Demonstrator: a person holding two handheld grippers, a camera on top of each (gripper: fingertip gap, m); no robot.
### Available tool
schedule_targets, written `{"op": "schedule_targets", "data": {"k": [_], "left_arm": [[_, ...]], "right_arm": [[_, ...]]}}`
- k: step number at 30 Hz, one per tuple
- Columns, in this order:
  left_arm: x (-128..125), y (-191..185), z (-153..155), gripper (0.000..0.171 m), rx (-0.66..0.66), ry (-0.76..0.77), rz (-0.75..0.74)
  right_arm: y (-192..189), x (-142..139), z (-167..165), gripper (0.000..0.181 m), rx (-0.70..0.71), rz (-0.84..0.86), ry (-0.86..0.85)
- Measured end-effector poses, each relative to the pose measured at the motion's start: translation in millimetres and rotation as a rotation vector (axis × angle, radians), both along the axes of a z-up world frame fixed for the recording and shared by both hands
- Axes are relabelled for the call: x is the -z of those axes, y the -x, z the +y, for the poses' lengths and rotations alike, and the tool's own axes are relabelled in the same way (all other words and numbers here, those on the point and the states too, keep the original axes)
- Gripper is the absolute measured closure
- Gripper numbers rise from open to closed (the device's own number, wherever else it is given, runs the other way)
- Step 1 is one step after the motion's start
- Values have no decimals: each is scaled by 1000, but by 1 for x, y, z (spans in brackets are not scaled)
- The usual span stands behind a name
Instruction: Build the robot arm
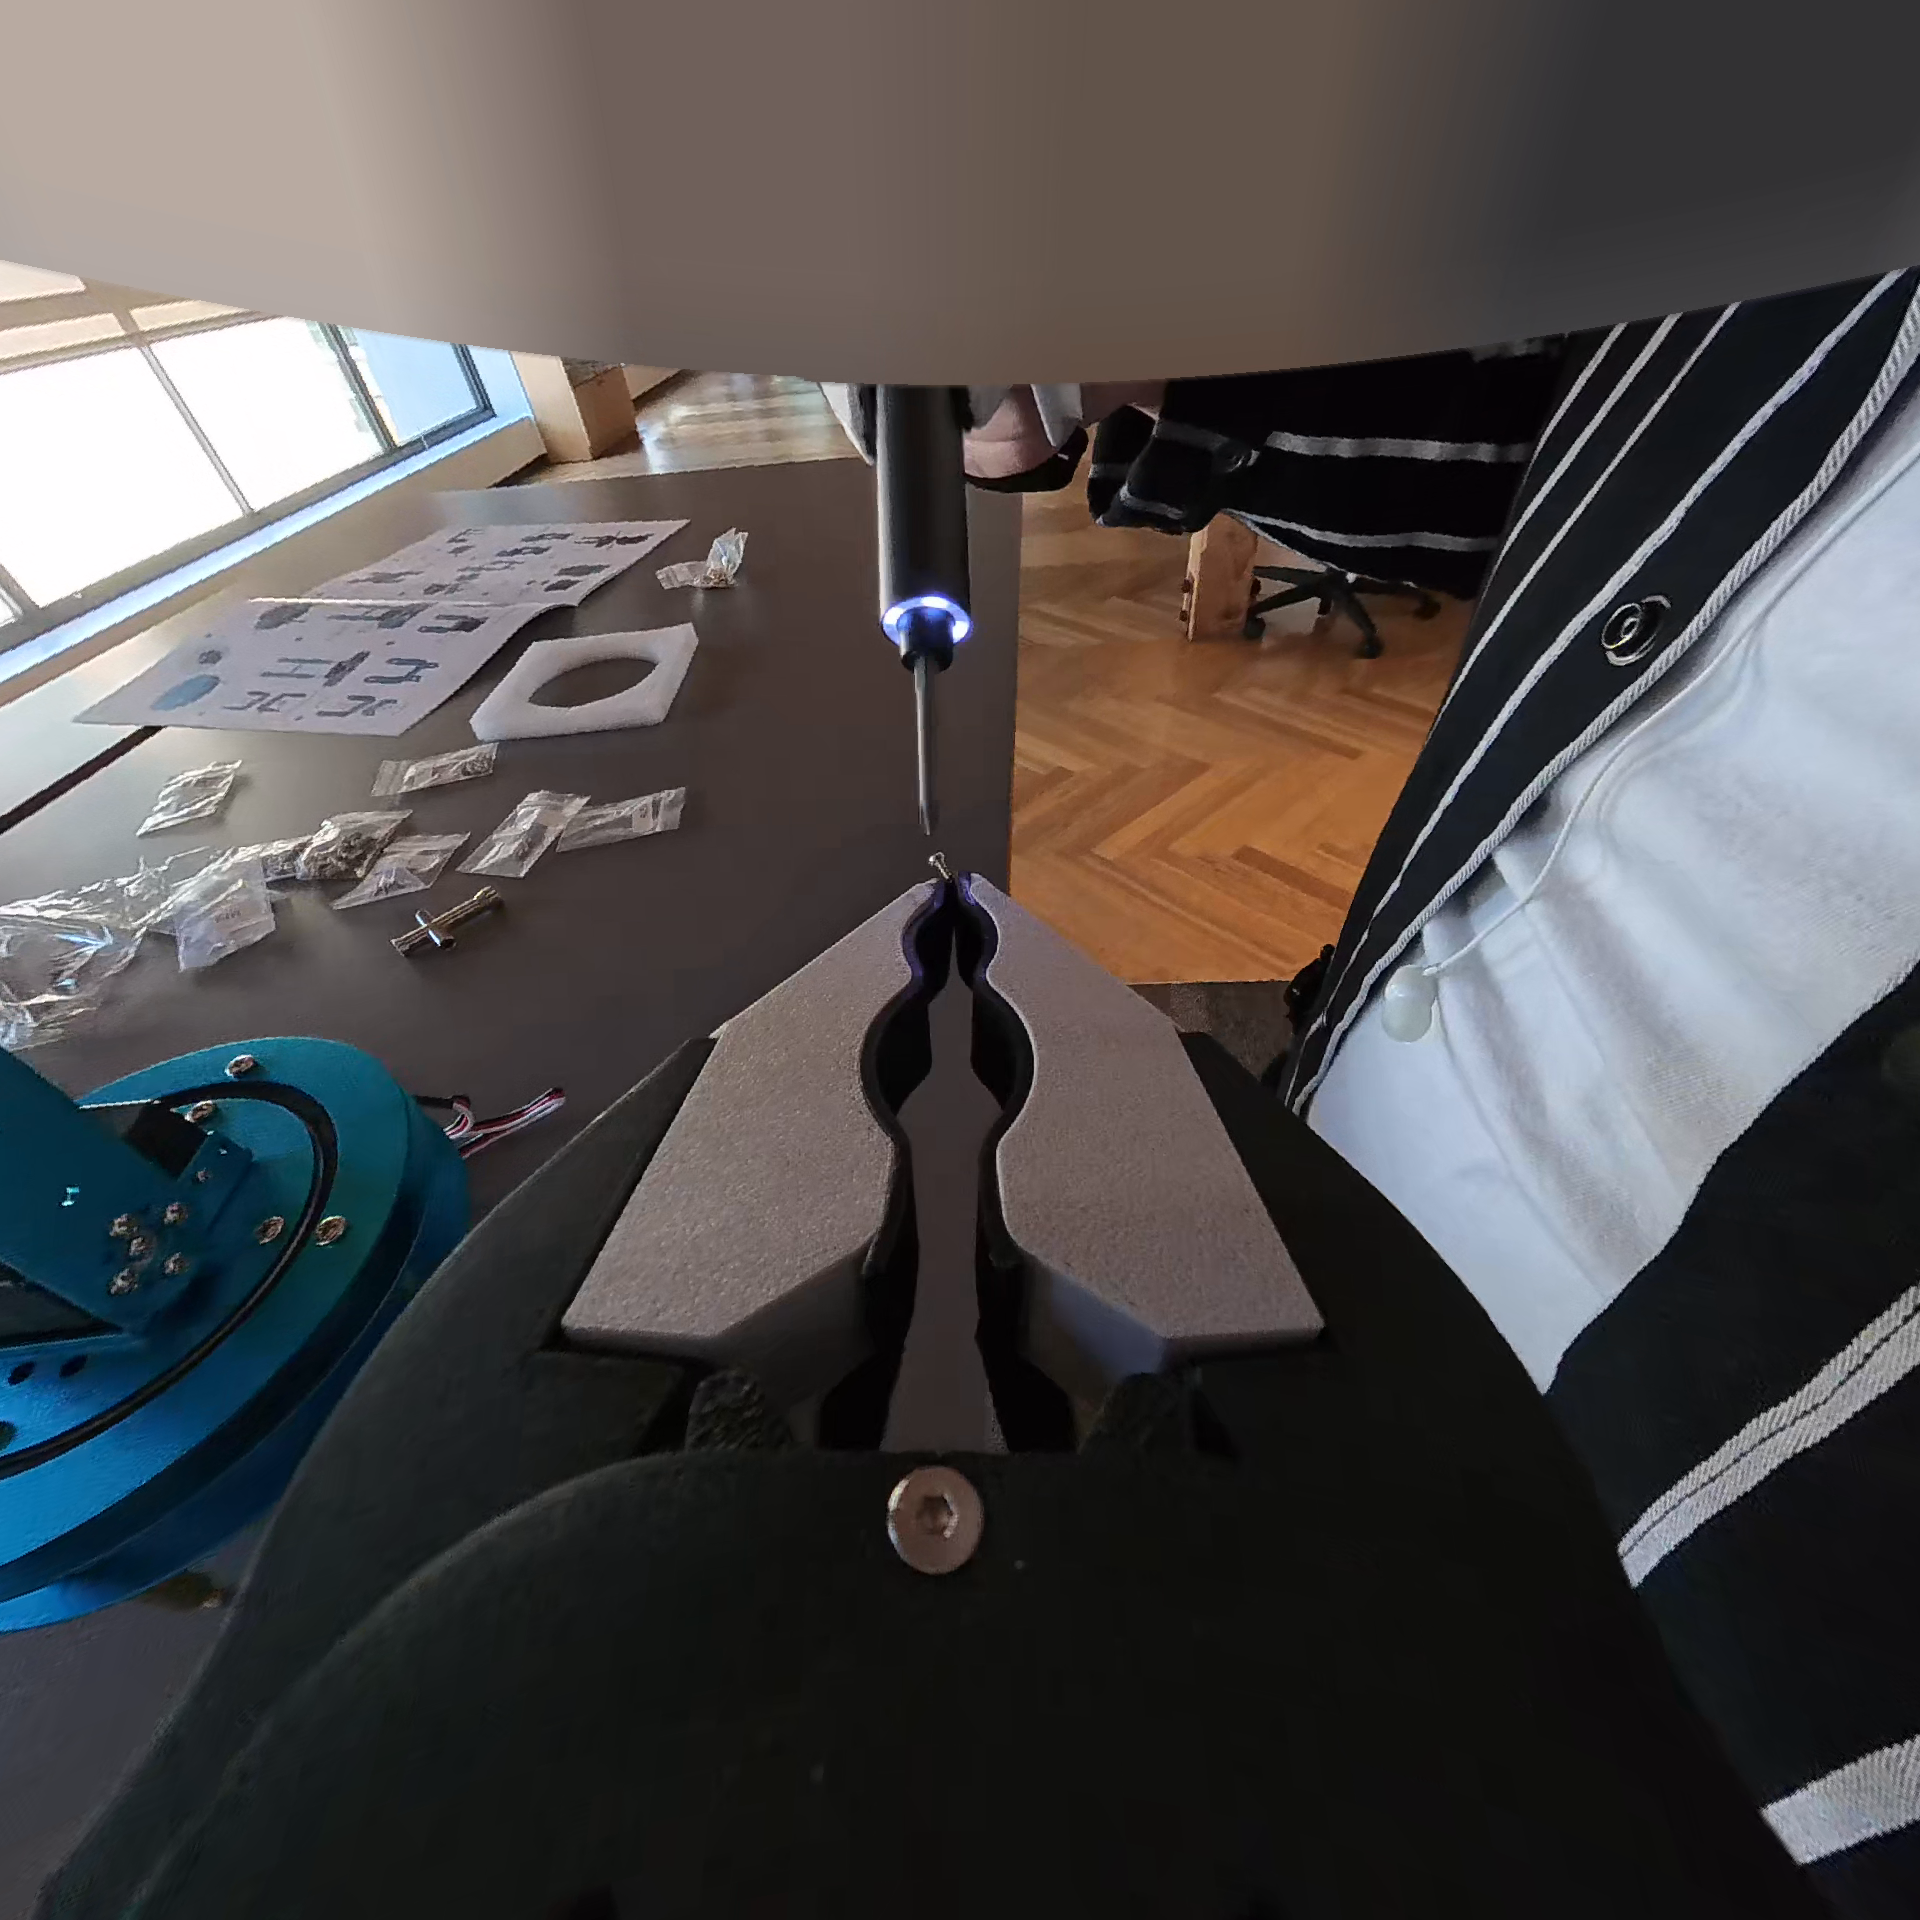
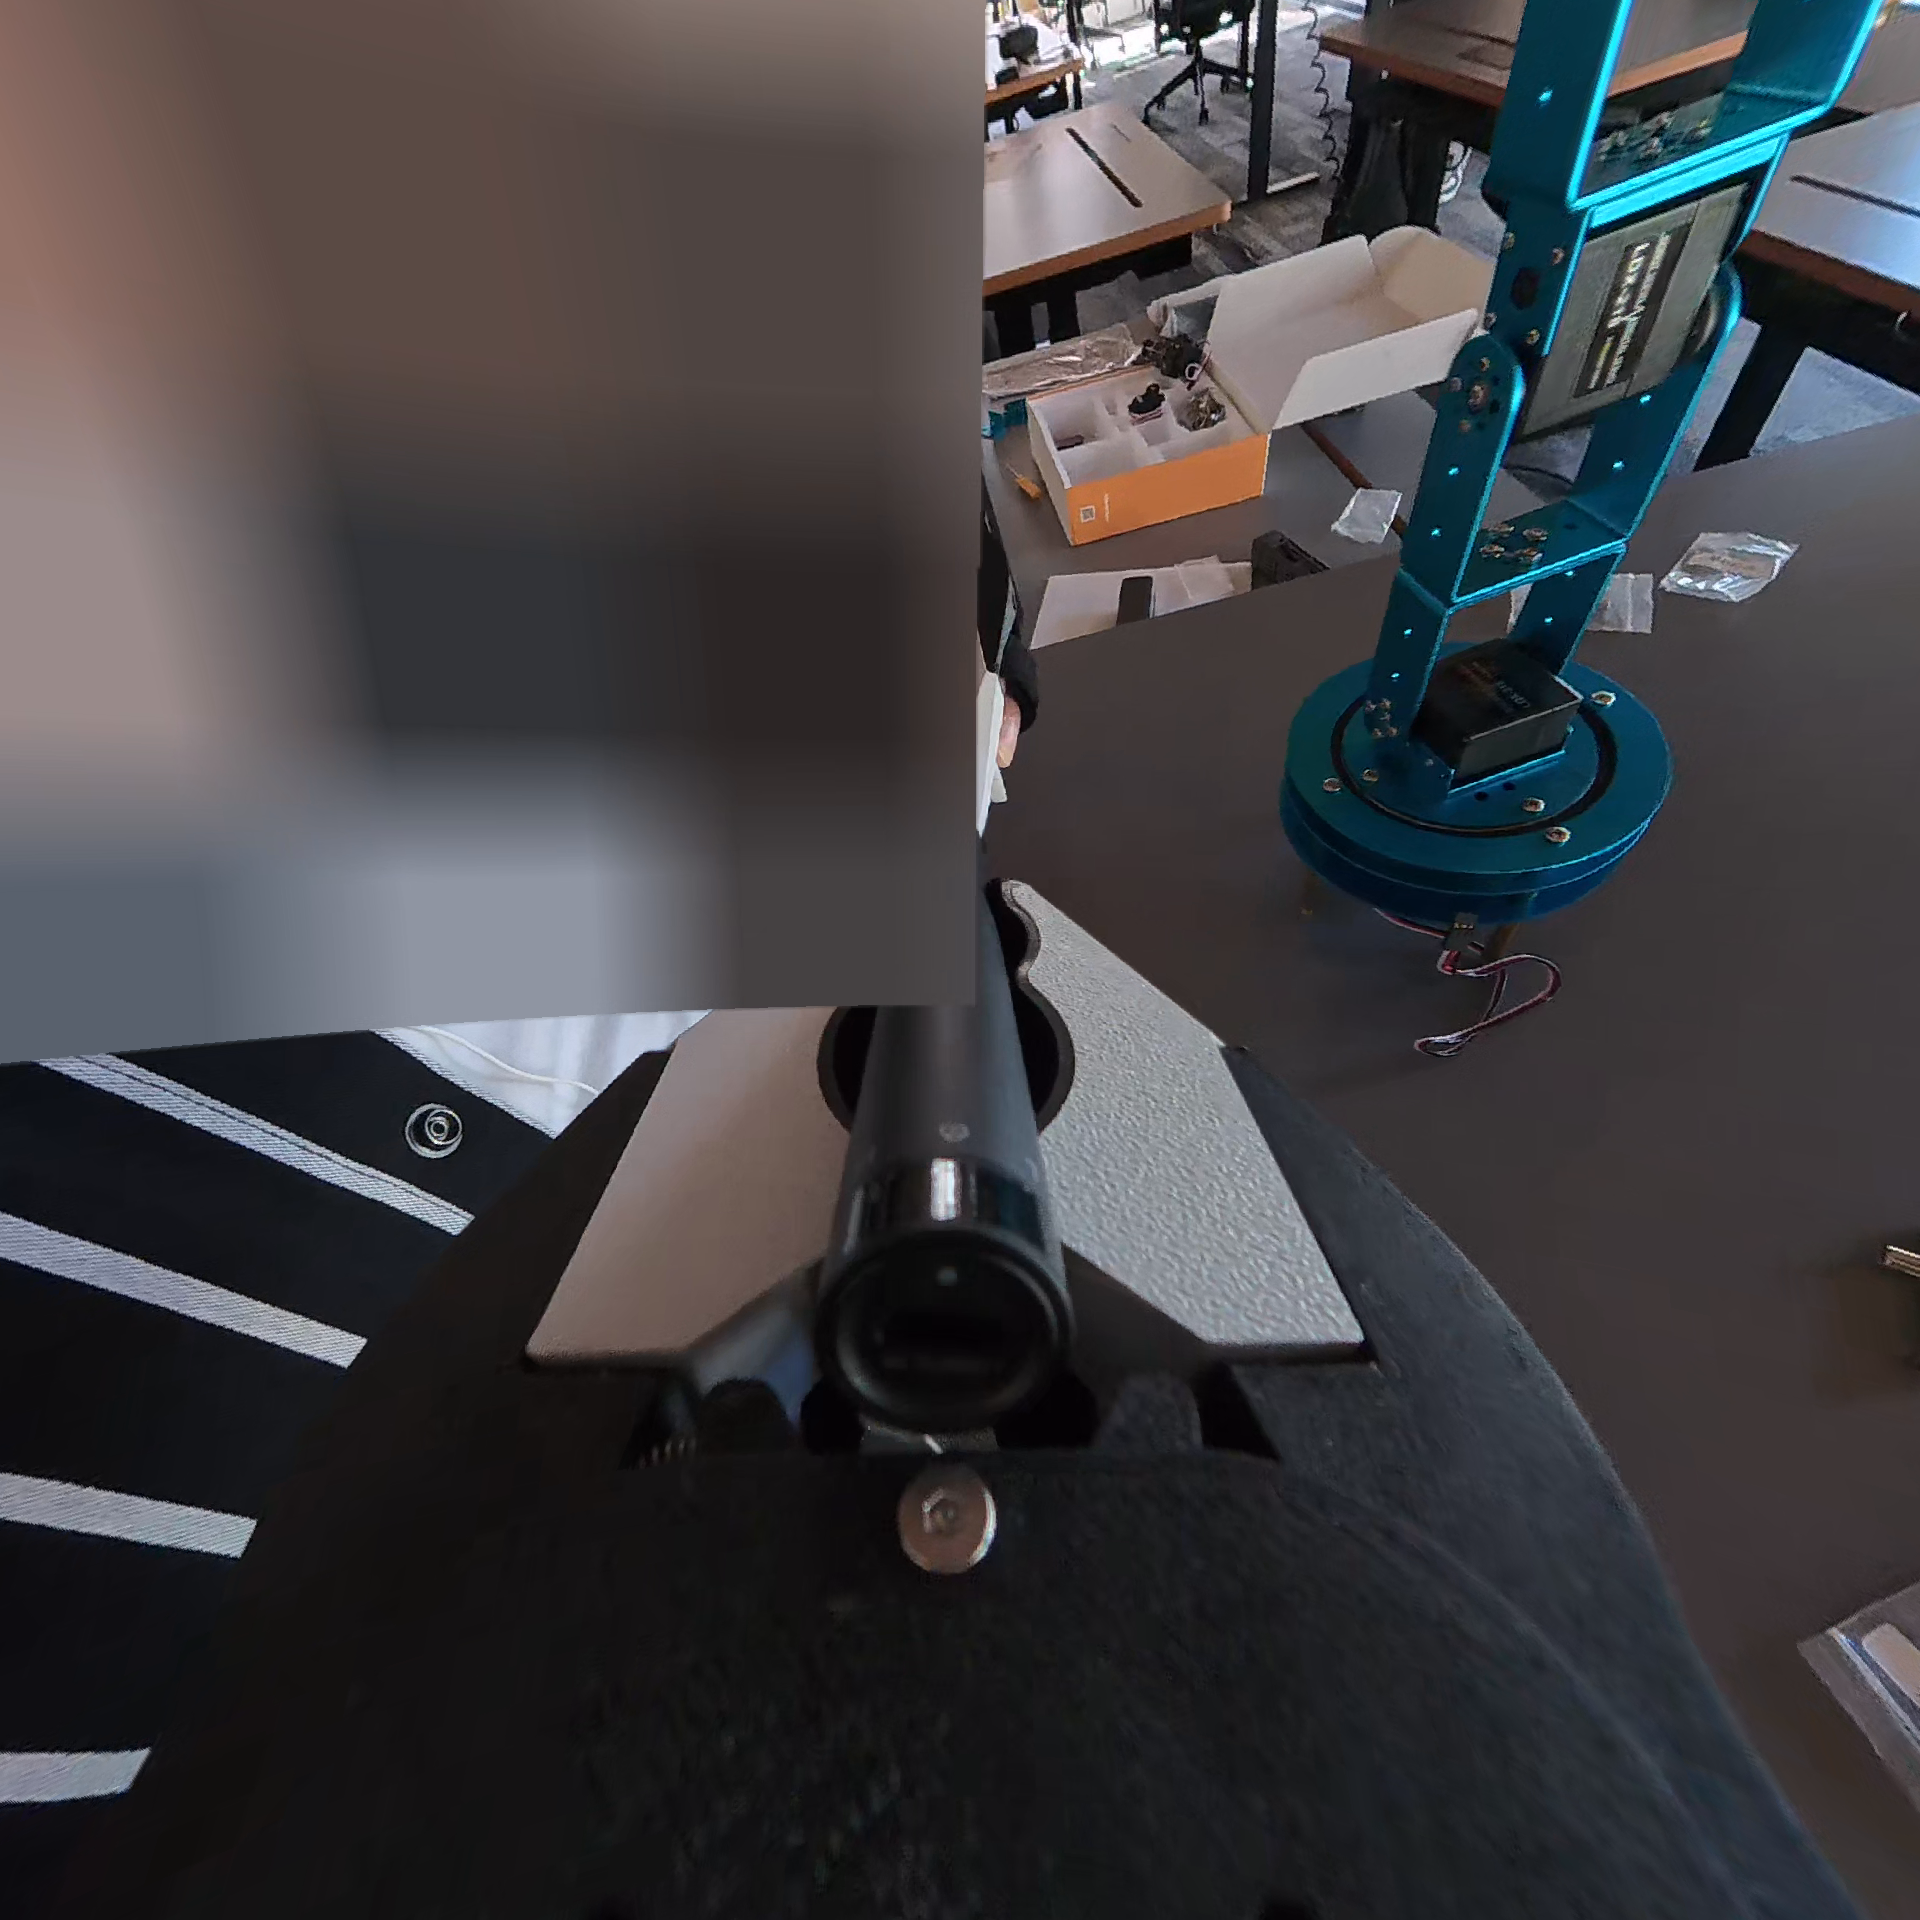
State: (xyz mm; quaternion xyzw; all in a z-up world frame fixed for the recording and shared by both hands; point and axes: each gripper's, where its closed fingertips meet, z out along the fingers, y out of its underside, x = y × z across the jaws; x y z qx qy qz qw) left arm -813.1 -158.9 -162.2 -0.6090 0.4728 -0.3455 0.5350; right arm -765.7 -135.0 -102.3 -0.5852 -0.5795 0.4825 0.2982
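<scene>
My left gripper (image 1: 948,896) is shut on a tiny silver screw (image 1: 940,864) that sticks up from its fingertips. A black electric screwdriver (image 1: 923,520) with a lit blue ring hangs point-down just above the screw, its bit a small gap away. In the right wrist view my right gripper (image 2: 982,925) is shut on that screwdriver (image 2: 951,1184), whose black barrel runs forward between the grey fingers (image 2: 1164,1174); the left fingertip is hidden by a blurred patch. A blue metal robot arm on a round base (image 2: 1475,769) stands on the dark table, and shows at lower left in the left wrist view (image 1: 208,1247).
Several small plastic bags of hardware (image 1: 416,831), a metal cross wrench (image 1: 447,920), a white foam frame (image 1: 587,681) and printed sheets (image 1: 384,634) lie on the dark table (image 1: 727,831). A person in a striped jacket (image 1: 1662,935) is close on the right. An open orange box (image 2: 1164,447) sits behind. The grippers' ends are close to 9 cm from one another. The metal cross wrench (image 1: 447,920) is about equally far from each gripper, around 30 cm.
</scene>
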Motion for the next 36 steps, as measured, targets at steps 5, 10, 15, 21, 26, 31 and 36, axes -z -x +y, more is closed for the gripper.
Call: {"op": "schedule_targets", "data": {"k": [5, 10, 15, 21, 26, 31, 36], "left_arm": [[-1, -1, -3, 171, 0, -10, -8], [-2, -2, -7, 171, 7, -14, -10], [-7, -5, -15, 171, 53, -5, -50], [-20, -4, -18, 171, 135, 91, -144], [-23, -6, -22, 171, 172, 120, -175], [-21, -10, -26, 171, 192, 124, -165], [-22, -11, -26, 171, 197, 122, -166]], "right_arm": [[-2, -1, -3, 164, -2, 6, 6], [-4, 2, -4, 164, -12, -1, 38], [-7, -1, -4, 164, -28, 34, 145], [-11, -4, 3, 163, -64, 80, 295], [-9, -2, -1, 163, -82, 67, 290], [-10, -3, -2, 163, -89, 71, 300], [-10, -2, -4, 163, -101, 64, 298]]}}
